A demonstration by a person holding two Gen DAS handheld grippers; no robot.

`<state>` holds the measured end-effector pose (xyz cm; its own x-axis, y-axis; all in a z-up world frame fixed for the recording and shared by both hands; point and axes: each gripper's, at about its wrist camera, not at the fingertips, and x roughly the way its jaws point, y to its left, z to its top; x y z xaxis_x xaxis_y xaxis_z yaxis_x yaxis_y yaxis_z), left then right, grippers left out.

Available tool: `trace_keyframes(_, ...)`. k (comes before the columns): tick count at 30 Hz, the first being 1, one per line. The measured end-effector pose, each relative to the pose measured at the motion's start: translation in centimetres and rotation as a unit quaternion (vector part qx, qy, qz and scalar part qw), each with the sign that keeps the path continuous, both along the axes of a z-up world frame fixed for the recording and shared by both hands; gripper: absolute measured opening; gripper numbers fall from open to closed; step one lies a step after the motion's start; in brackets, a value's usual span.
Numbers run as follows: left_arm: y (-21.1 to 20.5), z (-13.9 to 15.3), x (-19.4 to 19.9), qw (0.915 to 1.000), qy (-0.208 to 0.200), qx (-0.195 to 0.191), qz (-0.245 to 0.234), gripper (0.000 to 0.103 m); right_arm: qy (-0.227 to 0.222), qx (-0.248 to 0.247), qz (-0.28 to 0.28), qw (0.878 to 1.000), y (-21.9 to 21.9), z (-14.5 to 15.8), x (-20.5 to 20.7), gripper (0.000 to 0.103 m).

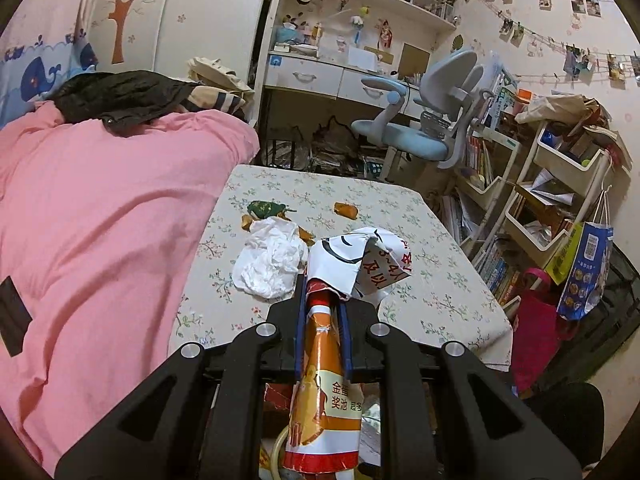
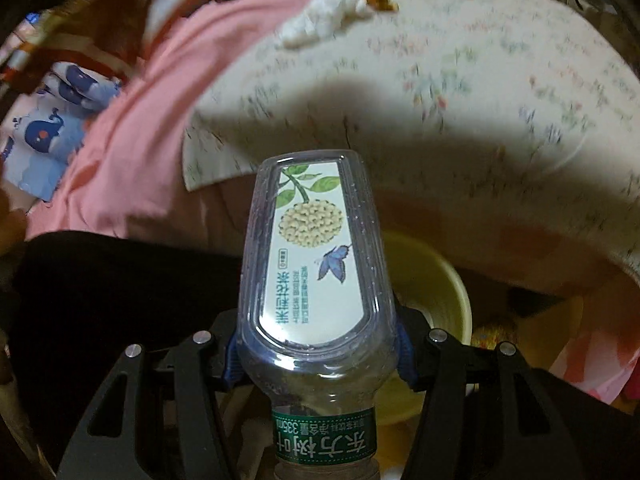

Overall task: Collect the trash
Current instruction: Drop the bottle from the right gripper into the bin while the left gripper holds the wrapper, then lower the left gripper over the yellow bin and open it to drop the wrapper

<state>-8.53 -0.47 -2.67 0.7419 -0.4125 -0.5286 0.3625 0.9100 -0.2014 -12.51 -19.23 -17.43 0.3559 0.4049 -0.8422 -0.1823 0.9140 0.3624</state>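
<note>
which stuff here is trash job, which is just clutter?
Job:
- wrapper in left tongs
- bottle in right tongs
- tissue
- green wrapper
- orange scrap
- yellow bin

Clutter:
- pink blanket
- chair
- shelf cart
- red bag

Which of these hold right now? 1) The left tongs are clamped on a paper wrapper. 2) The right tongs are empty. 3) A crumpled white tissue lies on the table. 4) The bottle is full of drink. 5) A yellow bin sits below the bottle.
1) True: the left tongs pinch an orange and white paper wrapper.
2) False: the right tongs grip a clear plastic bottle.
3) True: the tissue lies on the flowered table.
4) False: the bottle looks empty.
5) True: the yellow bin shows under it.
</note>
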Motion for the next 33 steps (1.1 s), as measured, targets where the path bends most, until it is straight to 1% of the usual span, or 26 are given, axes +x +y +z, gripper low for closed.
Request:
trace_keyframes(1, 0.0, -0.1, -0.2, 1.0, 0.002, 0.001, 0.0, 0.013, 0.018, -0.001, 0.003, 1.0, 0.0, -0.7, 0.2, 0.057)
trace_keyframes(4, -0.1, -0.6, -0.8, 1.0, 0.008, 0.004, -0.002, 0.013, 0.033, -0.002, -0.001, 0.999, -0.1, -1.3, 0.4, 0.058)
trace_keyframes(6, -0.3, -0.8, -1.2, 0.9999, 0.012, 0.006, -0.004, 0.013, 0.034, -0.003, -0.002, 0.999, -0.3, -1.3, 0.4, 0.058)
trace_keyframes(10, -0.9, -1.2, -1.9, 0.9997, 0.018, 0.014, -0.009, 0.013, 0.019, 0.0, -0.014, 1.0, -1.0, -0.6, -0.1, 0.059)
trace_keyframes(13, -1.3, -1.6, -2.5, 0.9994, 0.024, 0.021, -0.014, 0.014, -0.006, 0.009, -0.04, 0.999, -1.9, 0.7, -0.3, 0.06)
trace_keyframes(17, -1.9, -2.5, -3.5, 0.9986, 0.036, 0.033, -0.023, 0.014, -0.061, 0.02, -0.091, 0.994, -3.8, 3.0, -0.5, 0.067)
trace_keyframes(19, -2.4, -3.1, -4.1, 0.9978, 0.045, 0.039, -0.029, 0.014, -0.094, 0.024, -0.118, 0.988, -5.0, 4.3, -1.0, 0.068)
trace_keyframes(25, -3.7, -5.3, -5.6, 0.9942, 0.075, 0.057, -0.051, 0.014, -0.165, 0.022, -0.174, 0.971, -7.3, 6.9, -2.3, 0.073)
trace_keyframes(27, -4.2, -6.2, -6.1, 0.9922, 0.089, 0.065, -0.06, 0.014, -0.183, 0.018, -0.187, 0.965, -8.1, 7.6, -2.8, 0.076)
trace_keyframes(29, -4.7, -7.2, -6.4, 0.9894, 0.102, 0.077, -0.069, 0.015, -0.197, 0.014, -0.199, 0.96, -8.2, 7.9, -3.0, 0.077)
trace_keyframes(33, -5.2, -9.0, -6.4, 0.9838, 0.13, 0.096, -0.078, 0.02, -0.208, 0.013, -0.214, 0.954, -8.7, 8.0, -3.0, 0.08)
